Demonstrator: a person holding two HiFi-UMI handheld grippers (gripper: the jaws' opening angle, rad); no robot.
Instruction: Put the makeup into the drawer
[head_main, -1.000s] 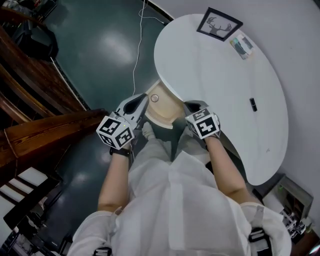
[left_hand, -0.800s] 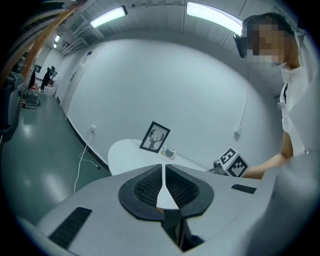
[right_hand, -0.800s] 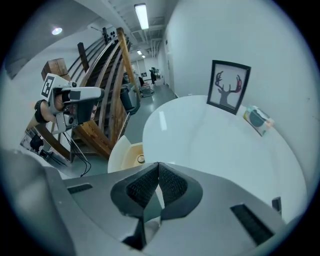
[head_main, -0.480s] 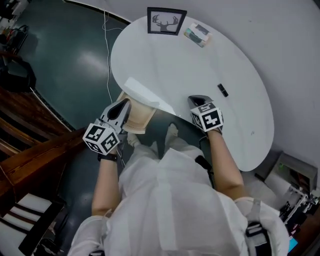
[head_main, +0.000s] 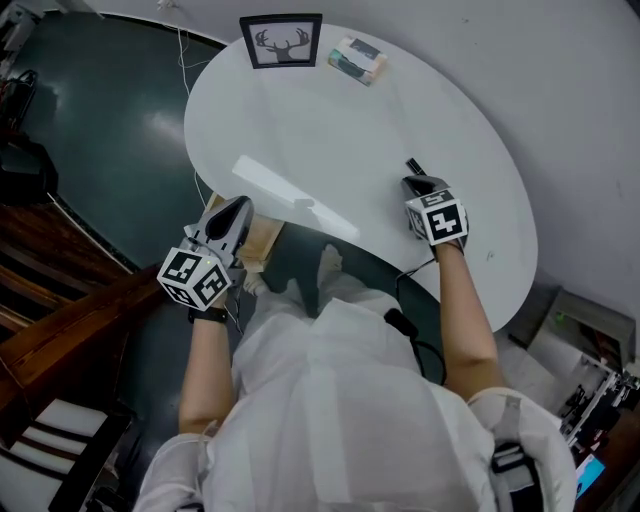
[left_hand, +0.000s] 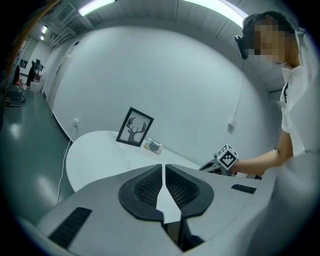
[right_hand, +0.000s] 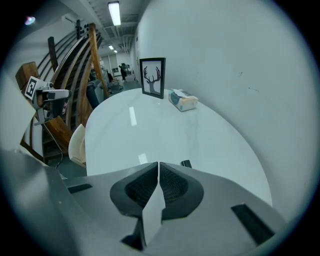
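A small black makeup stick (head_main: 413, 166) lies on the white oval table (head_main: 330, 130), just beyond the tips of my right gripper (head_main: 419, 185). That gripper is shut with nothing in it, and in the right gripper view the stick (right_hand: 186, 163) peeks out past the closed right gripper (right_hand: 158, 167). My left gripper (head_main: 231, 213) is also shut and empty. It hovers at the table's near left edge, over the beige drawer (head_main: 263, 243) that sticks out from under the tabletop. From the left gripper (left_hand: 163, 169) the right gripper (left_hand: 220, 163) shows across the table.
A framed deer picture (head_main: 282, 41) leans on the wall at the table's far side, with a small box (head_main: 357, 58) beside it. A white cable (head_main: 190, 45) drops to the dark floor. Wooden furniture (head_main: 50, 300) stands at the left. The person's legs fill the space below the table edge.
My right gripper has swung right, from the drawer out over the table to the black stick. My left gripper has shifted left along the table edge. Less of the drawer shows now.
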